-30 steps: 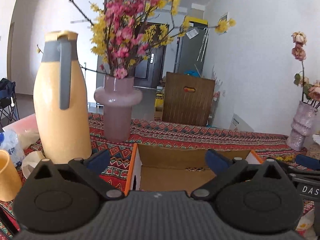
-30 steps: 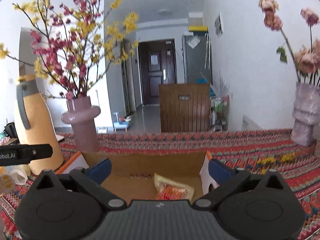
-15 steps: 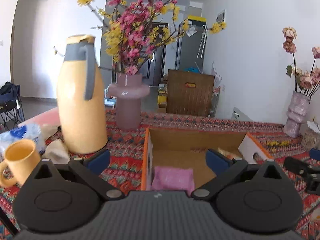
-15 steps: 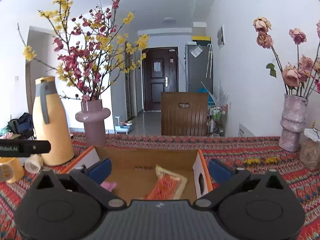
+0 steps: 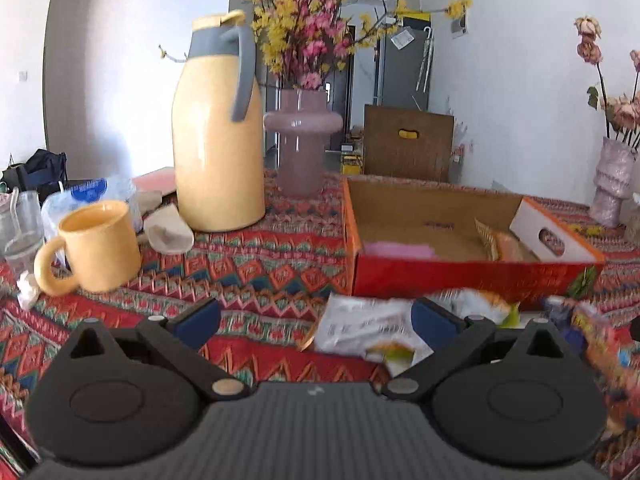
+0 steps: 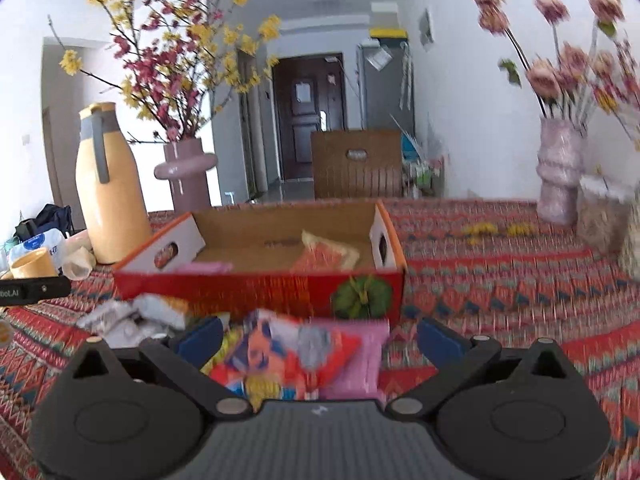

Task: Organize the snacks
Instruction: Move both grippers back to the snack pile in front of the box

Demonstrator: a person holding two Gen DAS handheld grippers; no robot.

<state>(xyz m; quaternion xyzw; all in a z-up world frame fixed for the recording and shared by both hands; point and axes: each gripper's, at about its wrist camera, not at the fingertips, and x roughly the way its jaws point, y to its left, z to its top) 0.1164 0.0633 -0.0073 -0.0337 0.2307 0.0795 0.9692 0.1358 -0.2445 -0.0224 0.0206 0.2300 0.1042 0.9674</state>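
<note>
**Both grippers spread wide, loose packets in front of the box**

Your left gripper (image 5: 315, 318) has its blue-padded fingers wide apart with nothing between them; it sits over the woven, zigzag-patterned tablecloth (image 5: 256, 276). Your right gripper (image 6: 320, 338) is likewise spread and holds nothing, though it sits above a blurred heap of packets.

Take the shallow cardboard box (image 6: 260, 288) as your landmark: red printed outer wall, plain brown inside, white end flaps with oval hand-holes. Inside it lie two snacks: a flat pink packet (image 5: 398, 249) at its near-left corner and a crinkled orange-and-tan packet (image 6: 326, 254) towards its right end.

In front of the box's near wall you have loose snacks on the cloth: a glossy white-and-silver crumpled wrapper (image 5: 366, 328), a red, blue and yellow printed packet (image 6: 280, 354) and a matte pink packet (image 6: 358, 354) touching it. Blur keeps me from counting more.

Left of the box stand a smooth, bottle-shaped yellow jug (image 5: 218, 132) with a grey handle, one yellow ceramic mug (image 5: 94, 248), and behind, a glossy mauve vase (image 5: 302, 142) of blossom sprigs. Well to the box's right stands a second, ridged pink vase (image 6: 558, 176).
</note>
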